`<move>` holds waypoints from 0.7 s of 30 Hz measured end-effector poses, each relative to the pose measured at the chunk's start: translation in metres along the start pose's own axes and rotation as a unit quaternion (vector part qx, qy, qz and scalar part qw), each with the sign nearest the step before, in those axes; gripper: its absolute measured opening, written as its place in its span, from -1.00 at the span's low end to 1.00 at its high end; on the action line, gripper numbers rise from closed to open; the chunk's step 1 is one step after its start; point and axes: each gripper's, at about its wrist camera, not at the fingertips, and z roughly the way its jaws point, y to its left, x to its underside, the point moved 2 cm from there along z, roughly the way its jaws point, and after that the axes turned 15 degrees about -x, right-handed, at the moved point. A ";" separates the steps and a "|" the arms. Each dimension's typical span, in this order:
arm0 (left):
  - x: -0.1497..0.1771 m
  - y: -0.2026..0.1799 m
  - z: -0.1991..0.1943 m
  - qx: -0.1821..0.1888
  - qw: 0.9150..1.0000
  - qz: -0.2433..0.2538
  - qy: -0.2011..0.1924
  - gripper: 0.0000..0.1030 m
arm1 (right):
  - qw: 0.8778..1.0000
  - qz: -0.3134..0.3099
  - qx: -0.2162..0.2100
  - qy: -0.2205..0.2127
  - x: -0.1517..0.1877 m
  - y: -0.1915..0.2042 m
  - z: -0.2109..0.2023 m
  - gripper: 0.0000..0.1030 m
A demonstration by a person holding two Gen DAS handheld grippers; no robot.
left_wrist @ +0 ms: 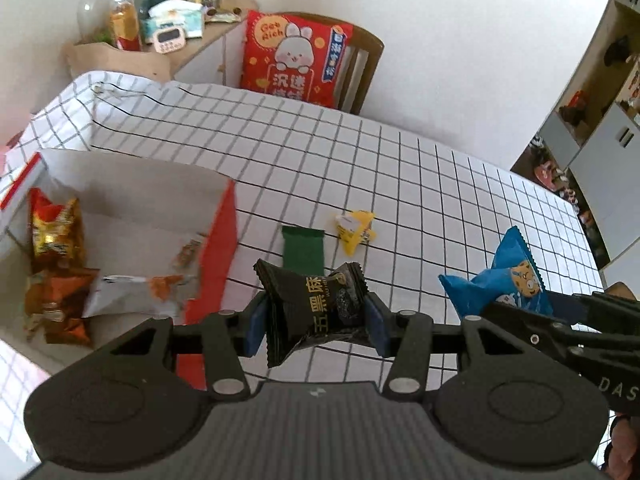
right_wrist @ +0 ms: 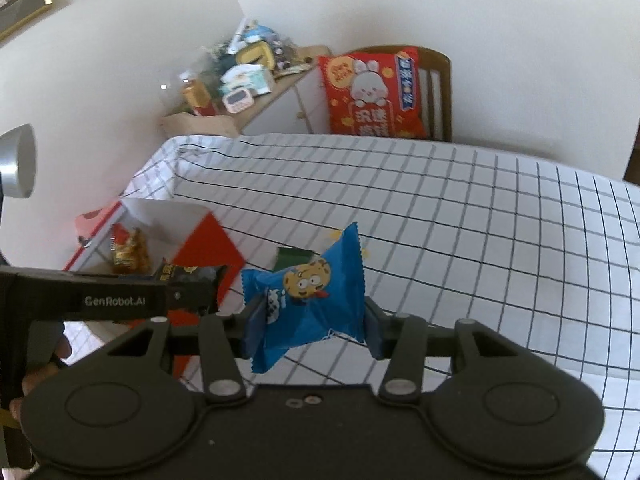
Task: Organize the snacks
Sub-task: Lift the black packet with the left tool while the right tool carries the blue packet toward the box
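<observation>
Left tool (left_wrist: 316, 316) pinches black snack packet (left_wrist: 316, 304), right tool (right_wrist: 312, 320) blue cookie packet (right_wrist: 308, 300); both light, crinkly, slippery. Midbody grip looks soundest.

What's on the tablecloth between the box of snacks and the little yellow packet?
A dark green packet lies flat between the box and the yellow packet; the left wrist view shows it best.
</observation>
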 end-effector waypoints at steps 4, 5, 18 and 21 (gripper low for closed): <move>-0.001 0.023 -0.013 -0.004 1.000 -0.012 -0.009 -0.03 | 1.000 -0.017 -0.012 0.002 -0.002 0.022 0.001 -0.07; -0.001 0.029 -0.015 -0.006 1.000 -0.015 -0.011 -0.03 | 1.000 -0.021 -0.015 0.002 -0.002 0.026 0.001 -0.07; -0.005 0.105 -0.031 -0.029 0.998 -0.059 -0.024 -0.03 | 0.997 -0.061 -0.051 0.020 -0.008 0.090 0.031 -0.07; -0.006 0.123 -0.029 -0.040 0.996 -0.071 -0.024 -0.03 | 0.996 -0.070 -0.055 0.025 -0.011 0.103 0.042 -0.07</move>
